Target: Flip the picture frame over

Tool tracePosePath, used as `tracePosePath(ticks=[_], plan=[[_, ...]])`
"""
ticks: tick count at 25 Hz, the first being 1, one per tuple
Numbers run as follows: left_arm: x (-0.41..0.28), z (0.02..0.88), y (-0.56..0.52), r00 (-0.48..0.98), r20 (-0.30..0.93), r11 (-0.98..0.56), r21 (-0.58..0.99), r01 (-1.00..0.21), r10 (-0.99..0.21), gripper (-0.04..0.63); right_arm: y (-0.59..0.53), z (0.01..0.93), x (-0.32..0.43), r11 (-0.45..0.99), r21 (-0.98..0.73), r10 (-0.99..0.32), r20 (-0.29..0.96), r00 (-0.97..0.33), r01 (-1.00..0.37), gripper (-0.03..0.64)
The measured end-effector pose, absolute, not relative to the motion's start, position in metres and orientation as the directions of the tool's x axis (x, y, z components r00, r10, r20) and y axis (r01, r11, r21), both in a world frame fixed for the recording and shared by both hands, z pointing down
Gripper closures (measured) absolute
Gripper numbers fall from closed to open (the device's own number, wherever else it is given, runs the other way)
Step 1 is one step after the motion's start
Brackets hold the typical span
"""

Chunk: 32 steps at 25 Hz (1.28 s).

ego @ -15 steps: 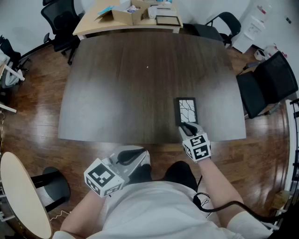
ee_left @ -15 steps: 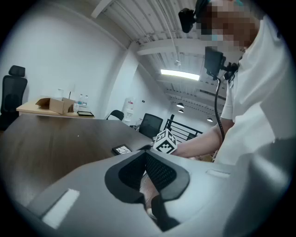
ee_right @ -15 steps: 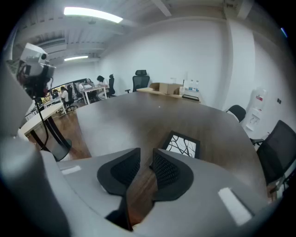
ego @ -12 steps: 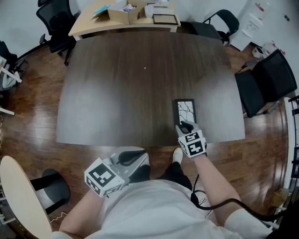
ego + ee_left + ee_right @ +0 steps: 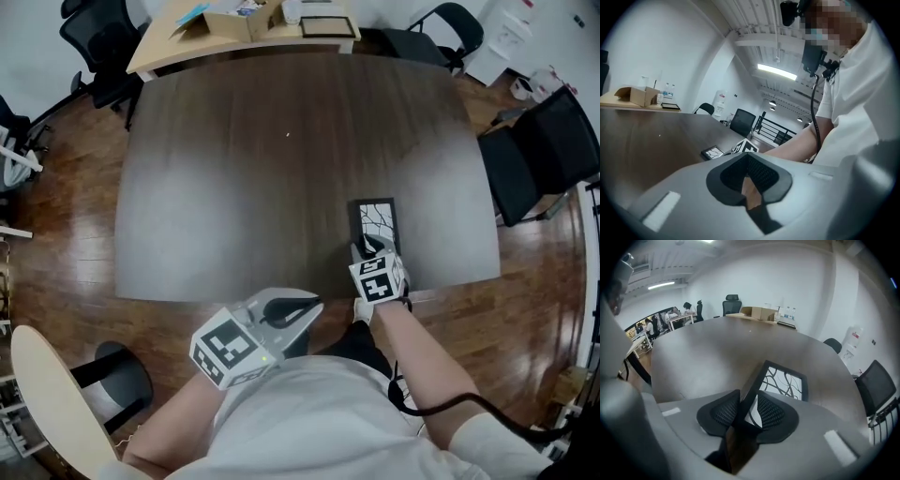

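The black picture frame (image 5: pixel 374 219) lies picture side up on the dark table (image 5: pixel 281 141), close to its near edge. It holds a white picture with black branch lines. My right gripper (image 5: pixel 371 249) points steeply down at the frame's near end. In the right gripper view its jaws (image 5: pixel 749 411) are closed on the near left corner of the frame (image 5: pixel 785 380), one pad on the outer side and one over the glass. My left gripper (image 5: pixel 314 306) hangs off the table in front of my body, its pads (image 5: pixel 761 173) together with nothing between them. The frame (image 5: pixel 712 152) shows small in that view.
Black office chairs (image 5: pixel 539 164) stand to the table's right and at the back (image 5: pixel 450 33). A light wooden desk (image 5: pixel 244 37) with a cardboard box and another frame is beyond the far edge. A pale round table (image 5: pixel 47 403) is at the lower left.
My right gripper moved forward from the table's edge onto the near end of the frame. My left gripper drifted right and a little forward. The frame stayed flat on the table.
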<state>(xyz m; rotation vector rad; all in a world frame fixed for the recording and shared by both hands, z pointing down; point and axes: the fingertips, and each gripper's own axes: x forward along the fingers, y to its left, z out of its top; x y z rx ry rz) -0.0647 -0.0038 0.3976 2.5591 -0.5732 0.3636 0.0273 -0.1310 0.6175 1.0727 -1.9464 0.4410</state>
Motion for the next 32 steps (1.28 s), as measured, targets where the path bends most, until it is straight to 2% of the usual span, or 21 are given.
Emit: tracePosePath(ticks=[8,12,19,26,32], plan=[[-0.072,0.407,-0.007,0.871,0.366,-0.771,0.430,-0.470,-0.327,0.595,-0.129,0.615,0.027,0.481,0.058,-0.541,0.805,-0.244,-0.875,0.517],[-0.072,0.407,-0.009,0.872,0.357,-0.762,0.442,-0.474,-0.336,0.595,-0.129,0.615,0.032,0.448,0.005,-0.541,0.798,-0.266,-0.894,0.549],[-0.072,0.407,-0.014,0.866,0.358,-0.752,0.444,-0.487,-0.349,0.595,-0.128,0.607,0.034,0.439,-0.096,-0.522,0.782,-0.341,-0.893,0.552],[-0.058,0.405,-0.019,0.867,0.355,-0.755,0.440,-0.486,-0.351,0.595,-0.122,0.582,0.030,0.376,-0.353,-0.487,0.711,-0.507,-0.857,0.552],[-0.035,0.400,-0.031,0.866,0.350,-0.759,0.431,-0.488,-0.358,0.595,-0.125,0.552,0.034,0.265,-0.665,-0.471,0.543,-0.695,-0.699,0.552]])
